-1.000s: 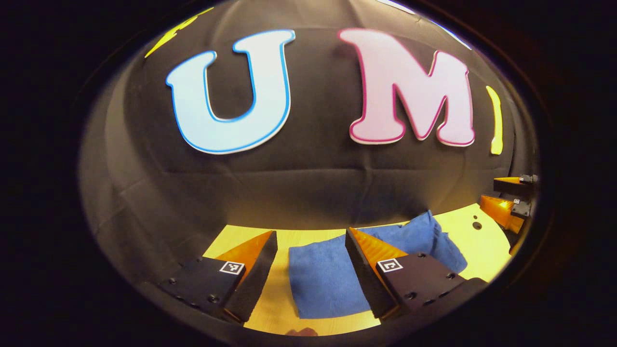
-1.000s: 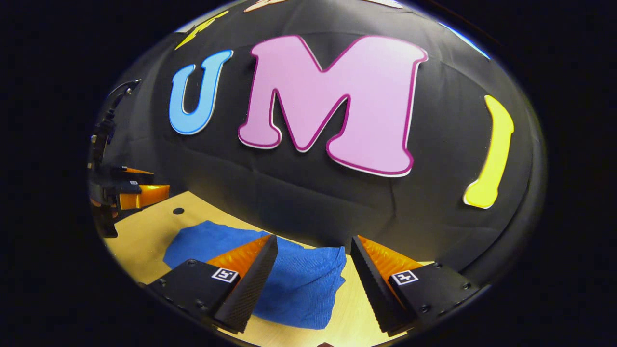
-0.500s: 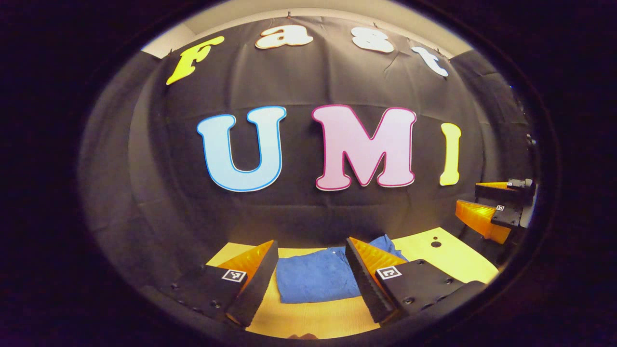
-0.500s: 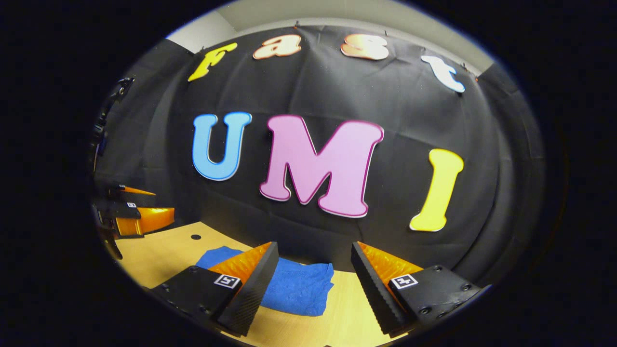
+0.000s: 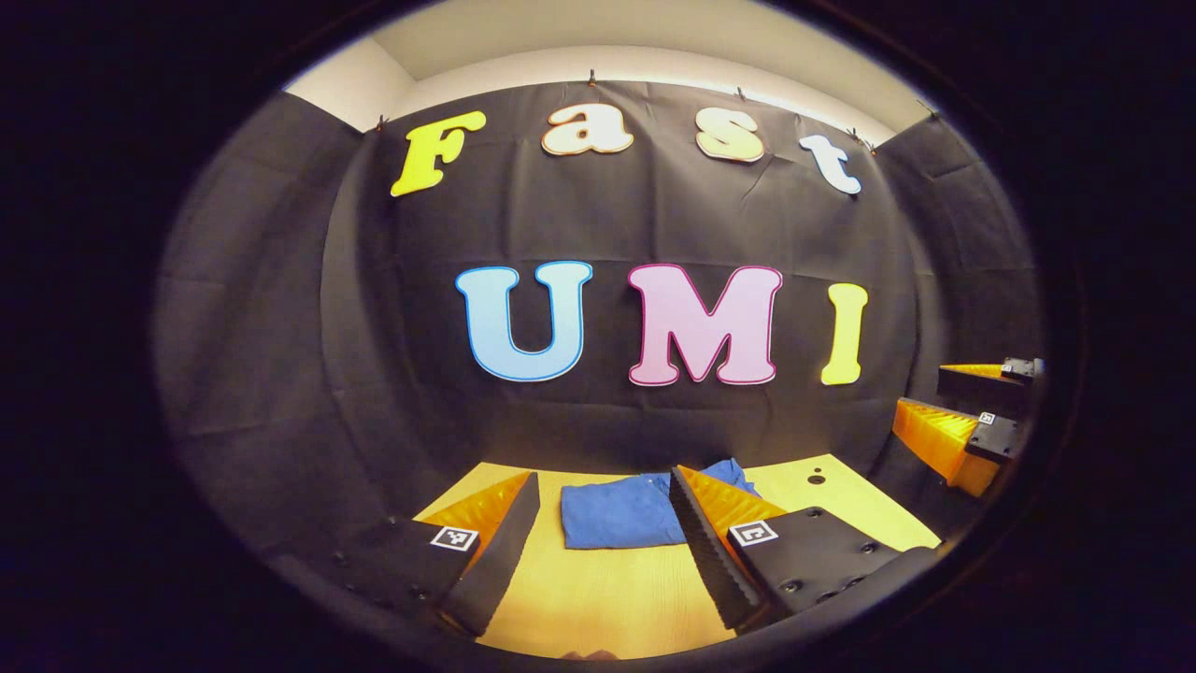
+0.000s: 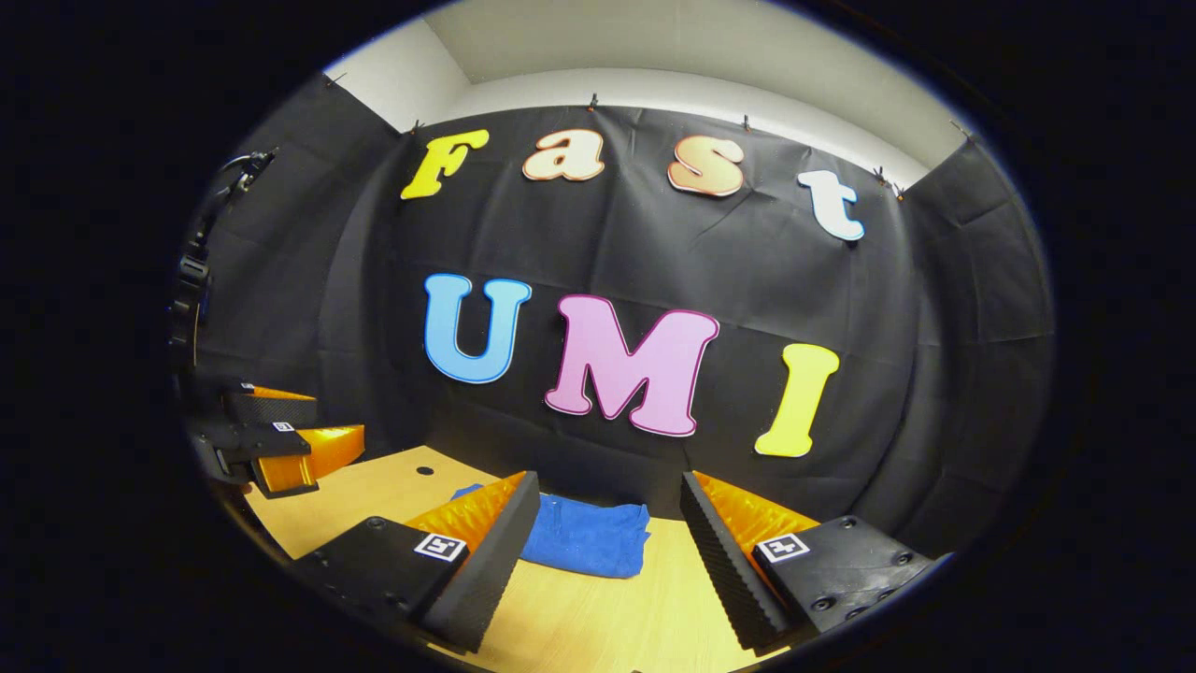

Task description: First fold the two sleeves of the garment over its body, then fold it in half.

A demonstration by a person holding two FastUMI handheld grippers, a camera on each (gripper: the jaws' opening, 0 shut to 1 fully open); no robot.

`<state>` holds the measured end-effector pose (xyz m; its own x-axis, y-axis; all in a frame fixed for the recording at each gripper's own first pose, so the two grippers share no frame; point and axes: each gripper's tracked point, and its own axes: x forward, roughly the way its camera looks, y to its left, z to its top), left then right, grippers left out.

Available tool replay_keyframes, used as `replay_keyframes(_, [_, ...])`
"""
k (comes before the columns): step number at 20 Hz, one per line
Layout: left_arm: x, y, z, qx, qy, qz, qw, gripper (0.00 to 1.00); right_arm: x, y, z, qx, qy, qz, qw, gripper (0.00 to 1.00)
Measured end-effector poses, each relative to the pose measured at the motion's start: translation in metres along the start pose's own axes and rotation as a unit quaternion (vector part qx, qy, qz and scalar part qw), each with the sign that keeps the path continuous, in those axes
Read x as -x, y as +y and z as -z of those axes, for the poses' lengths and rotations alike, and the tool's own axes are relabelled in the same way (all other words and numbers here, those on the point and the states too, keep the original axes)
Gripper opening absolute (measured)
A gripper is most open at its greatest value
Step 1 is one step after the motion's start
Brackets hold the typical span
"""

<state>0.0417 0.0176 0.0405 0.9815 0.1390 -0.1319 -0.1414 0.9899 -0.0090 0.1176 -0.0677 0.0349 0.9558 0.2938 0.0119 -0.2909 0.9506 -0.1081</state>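
The blue garment [image 5: 619, 512] lies folded into a small flat rectangle on the wooden table [image 5: 598, 598], near the far edge by the black wall. My left gripper [image 5: 603, 495] is open, well back from the garment and above the table, with nothing between its fingers. The right gripper view has the same folded garment [image 6: 589, 542] ahead. My right gripper [image 6: 607, 495] is open too, held back from the cloth and empty. The right gripper [image 5: 962, 411] also appears at the right edge of the left gripper view, and the left gripper [image 6: 280, 435] at the left edge of the right gripper view.
The table [image 6: 561, 626] has a small dark hole [image 5: 817, 479] to the right of the garment, also visible as a hole [image 6: 425, 470] in the right gripper view. The black booth wall stands close behind the table's far edge.
Both grippers have drawn back and up from the garment, so it looks smaller and farther off. The folded garment has stayed in place on the table.
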Motion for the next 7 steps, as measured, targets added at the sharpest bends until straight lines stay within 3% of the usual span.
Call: replay_keyframes(7, [0.078, -0.01, 0.005, -0.015, -0.008, 0.018, 1.0, 0.84, 0.069, 0.016, -0.006, -0.024, 0.011, 0.008, 1.0, 0.96])
